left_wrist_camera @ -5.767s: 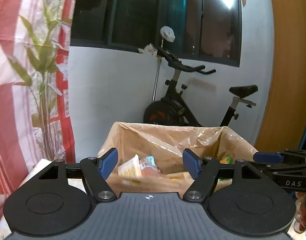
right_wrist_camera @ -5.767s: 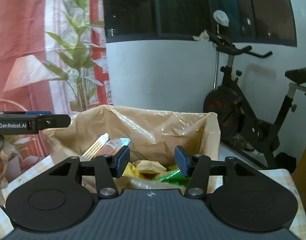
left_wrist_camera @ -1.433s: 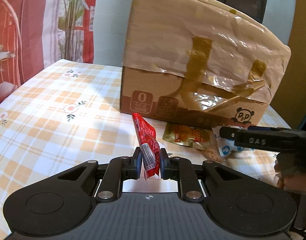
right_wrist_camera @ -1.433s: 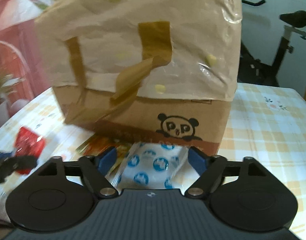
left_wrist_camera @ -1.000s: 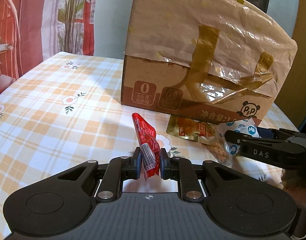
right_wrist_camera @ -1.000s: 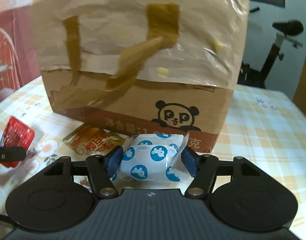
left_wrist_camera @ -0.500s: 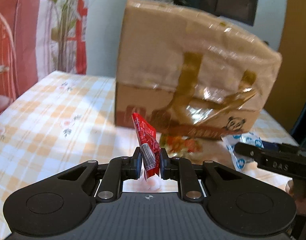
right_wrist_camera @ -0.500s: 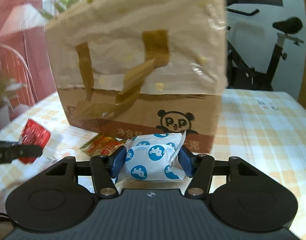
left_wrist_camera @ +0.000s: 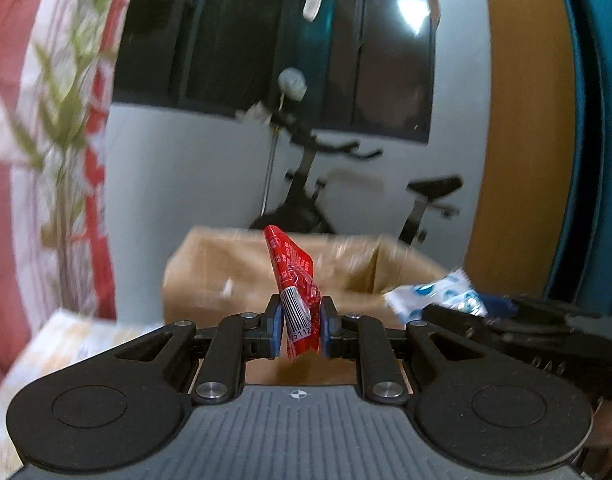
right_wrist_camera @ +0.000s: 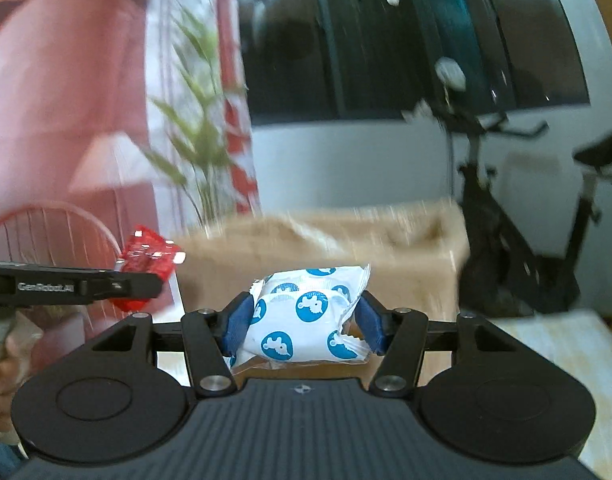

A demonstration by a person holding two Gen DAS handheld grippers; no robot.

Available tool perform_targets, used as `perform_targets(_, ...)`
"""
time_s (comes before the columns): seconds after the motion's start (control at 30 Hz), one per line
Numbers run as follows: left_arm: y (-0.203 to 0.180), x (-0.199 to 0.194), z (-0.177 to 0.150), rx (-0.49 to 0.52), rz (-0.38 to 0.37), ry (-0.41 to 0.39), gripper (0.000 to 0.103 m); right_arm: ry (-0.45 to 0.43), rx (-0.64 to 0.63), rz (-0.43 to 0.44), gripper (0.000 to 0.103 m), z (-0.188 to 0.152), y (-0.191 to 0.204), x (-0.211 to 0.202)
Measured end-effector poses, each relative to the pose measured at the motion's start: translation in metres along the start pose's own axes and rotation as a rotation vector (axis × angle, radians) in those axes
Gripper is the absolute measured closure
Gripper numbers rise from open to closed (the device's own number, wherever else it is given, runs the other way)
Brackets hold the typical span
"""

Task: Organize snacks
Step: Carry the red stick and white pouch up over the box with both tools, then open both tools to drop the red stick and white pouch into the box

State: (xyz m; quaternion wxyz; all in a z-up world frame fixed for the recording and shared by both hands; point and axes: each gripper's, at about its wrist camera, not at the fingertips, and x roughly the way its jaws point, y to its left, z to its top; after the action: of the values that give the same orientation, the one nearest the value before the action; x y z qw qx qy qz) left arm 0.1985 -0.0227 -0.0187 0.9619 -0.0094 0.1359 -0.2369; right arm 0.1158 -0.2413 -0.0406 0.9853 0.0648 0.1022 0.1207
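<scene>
The red packet [left_wrist_camera: 293, 284] stands on end between the fingers of the left gripper [left_wrist_camera: 299, 330], pinched near its barcoded bottom, its long axis running up and tipped a little to the left. The white pouch with blue dots [right_wrist_camera: 310, 316] lies crosswise in the right gripper [right_wrist_camera: 306, 322], whose fingers press its two short ends, so its long axis runs from finger to finger. Both snacks are off the tabletop [right_wrist_camera: 546, 336] and in the air. The cardboard box [left_wrist_camera: 233, 276], lined with a brown bag, lies straight ahead on the far side of both snacks and slightly below them; its open top is just visible over the near rim. The two grippers sit side by side, and neither looks clearly nearer to the box. Judging by this, the next move is forward and over the rim. Behind the box stand an exercise bike [right_wrist_camera: 506, 216] and a dark window [left_wrist_camera: 289, 40].
</scene>
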Motion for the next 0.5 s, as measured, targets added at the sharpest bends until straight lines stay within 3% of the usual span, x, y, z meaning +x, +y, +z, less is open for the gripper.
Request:
perform_targets(0.17,-0.009,0.049,0.039,0.023,-0.056,-0.01,0.081,-0.033,0.006,0.01,0.044,0.049,-0.006,0.031)
perform_targets(0.27,-0.002,0.09,0.046,-0.02,-0.07,0.065,0.081,-0.01,0.013,-0.036,0.044,0.066,-0.018,0.058)
perform_targets(0.37,0.005,0.128,0.042,-0.065,-0.064,0.134,0.08,0.071,0.024,-0.111,0.044,0.074,-0.033,0.091)
perform_targets(0.43,0.009,0.15,0.036,-0.076,-0.05,0.189,0.073,0.129,0.056,-0.158,0.044,0.073,-0.045,0.11)
perform_targets(0.5,0.01,0.163,0.03,-0.076,-0.03,0.218,0.049,0.175,0.087,-0.184,0.044,0.071,-0.054,0.123)
